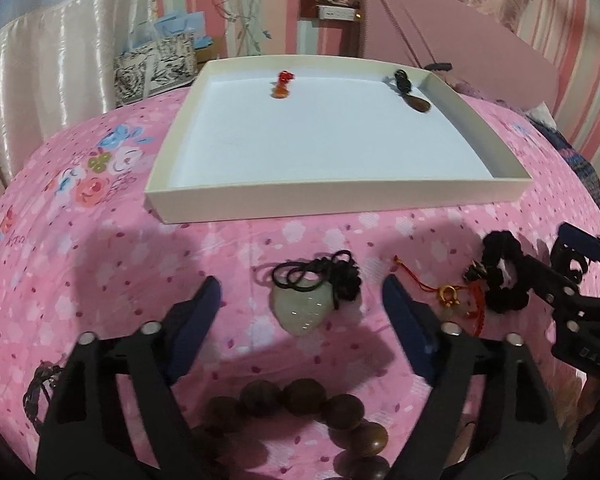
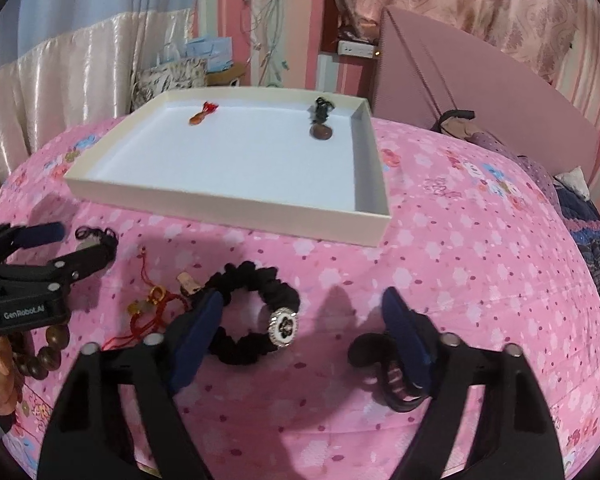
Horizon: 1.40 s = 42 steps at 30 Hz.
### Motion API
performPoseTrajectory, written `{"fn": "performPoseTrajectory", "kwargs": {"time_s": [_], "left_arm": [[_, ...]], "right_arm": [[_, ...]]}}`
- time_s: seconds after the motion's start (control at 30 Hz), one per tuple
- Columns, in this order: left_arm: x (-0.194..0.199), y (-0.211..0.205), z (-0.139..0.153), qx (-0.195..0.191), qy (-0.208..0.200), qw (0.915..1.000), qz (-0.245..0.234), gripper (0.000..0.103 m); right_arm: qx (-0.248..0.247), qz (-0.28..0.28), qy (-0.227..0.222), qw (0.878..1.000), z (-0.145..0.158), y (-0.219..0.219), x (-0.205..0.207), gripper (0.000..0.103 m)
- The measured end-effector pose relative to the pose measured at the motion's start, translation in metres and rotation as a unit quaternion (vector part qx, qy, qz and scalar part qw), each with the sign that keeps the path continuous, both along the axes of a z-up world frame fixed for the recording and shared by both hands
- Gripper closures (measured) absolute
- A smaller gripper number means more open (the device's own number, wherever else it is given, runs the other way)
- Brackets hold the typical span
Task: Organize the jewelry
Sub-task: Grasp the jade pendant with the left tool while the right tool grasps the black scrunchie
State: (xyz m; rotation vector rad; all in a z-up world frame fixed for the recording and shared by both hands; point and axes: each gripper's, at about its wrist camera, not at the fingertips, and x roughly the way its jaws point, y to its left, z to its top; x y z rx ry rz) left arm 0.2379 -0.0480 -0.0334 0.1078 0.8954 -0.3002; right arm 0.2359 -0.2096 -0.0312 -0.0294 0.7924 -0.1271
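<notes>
Left gripper spread wide; right gripper likewise, side by side.

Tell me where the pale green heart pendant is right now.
The pale green heart pendant lies on the pink bedspread, centred between the open left tool's fingers, short of the white tray and beyond the wooden bead bracelet.

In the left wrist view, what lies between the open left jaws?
The pale green heart-shaped jade pendant on a black knotted cord lies on the pink floral bedsheet, centred ahead of the left gripper, untouched; left wrist view shows it.
</notes>
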Motion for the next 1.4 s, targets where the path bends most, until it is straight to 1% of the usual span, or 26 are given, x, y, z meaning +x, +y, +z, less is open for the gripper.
{"fn": "performPoseTrajectory", "kwargs": {"time_s": [0.03, 0.07, 0.1, 0.17, 0.2, 0.3, 0.37, 0.47, 0.6, 0.7, 0.93, 1.1, 1.23, 1.3, 1.4], "left_arm": [[0.0, -0.002, 0.0, 0.004, -0.001, 1.0, -0.003, 0.03], [0.0, -0.003, -0.001, 0.006, -0.001, 1.0, -0.005, 0.032], [0.0, -0.004, -0.002, 0.008, 0.001, 1.0, -0.006, 0.035], [0.001, -0.005, -0.003, 0.009, 0.008, 0.9999, -0.01, 0.051], [0.002, -0.004, -0.005, 0.008, 0.012, 0.9998, -0.012, 0.053], [0.003, -0.002, -0.006, 0.008, 0.013, 0.9998, -0.012, 0.053], [0.003, -0.001, -0.006, 0.012, 0.012, 0.9998, -0.011, 0.057], [0.002, 0.001, -0.006, 0.01, 0.012, 0.9998, -0.009, 0.057], [0.001, 0.005, -0.006, 0.004, 0.014, 0.9999, -0.004, 0.057], [0.0, 0.008, -0.005, -0.001, 0.017, 0.9999, -0.001, 0.058], [-0.005, 0.013, -0.005, -0.008, 0.02, 0.9998, 0.006, 0.058], [-0.007, 0.013, -0.004, -0.001, 0.017, 0.9998, 0.007, 0.058], [-0.006, 0.014, -0.004, -0.005, 0.019, 0.9998, 0.007, 0.058], [-0.006, 0.015, -0.004, -0.007, 0.021, 0.9997, 0.007, 0.058], [-0.006, 0.016, -0.005, -0.008, 0.021, 0.9997, 0.007, 0.058]], "right_arm": [[0.001, 0.004, 0.004, 1.0, -0.002, 0.001, 0.001, 0.035], [0.002, 0.01, 0.011, 1.0, -0.005, 0.003, 0.002, 0.042], [0.004, 0.012, 0.015, 1.0, -0.006, 0.003, 0.004, 0.046], [0.004, 0.014, 0.019, 1.0, -0.009, 0.005, 0.005, 0.048], [0.001, 0.014, 0.019, 1.0, -0.009, 0.006, 0.005, 0.05], [0.0, 0.013, 0.019, 1.0, -0.009, 0.006, 0.005, 0.05], [-0.009, 0.012, 0.019, 1.0, -0.01, 0.007, 0.005, 0.05], [-0.022, 0.014, 0.02, 0.999, -0.012, 0.01, 0.005, 0.05], [-0.023, 0.02, 0.022, 0.999, -0.012, 0.013, 0.007, 0.05], [-0.034, 0.025, 0.024, 0.999, -0.012, 0.017, 0.01, 0.05], [-0.031, 0.048, 0.021, 0.998, -0.01, 0.023, 0.01, 0.049], [-0.027, 0.061, 0.022, 0.998, -0.011, 0.029, 0.009, 0.049], [-0.031, 0.066, 0.026, 0.997, -0.012, 0.031, 0.01, 0.05], [-0.024, 0.066, 0.031, 0.997, -0.014, 0.03, 0.01, 0.058], [0.0, 0.066, 0.038, 0.997, -0.015, 0.026, 0.011, 0.068]]}}
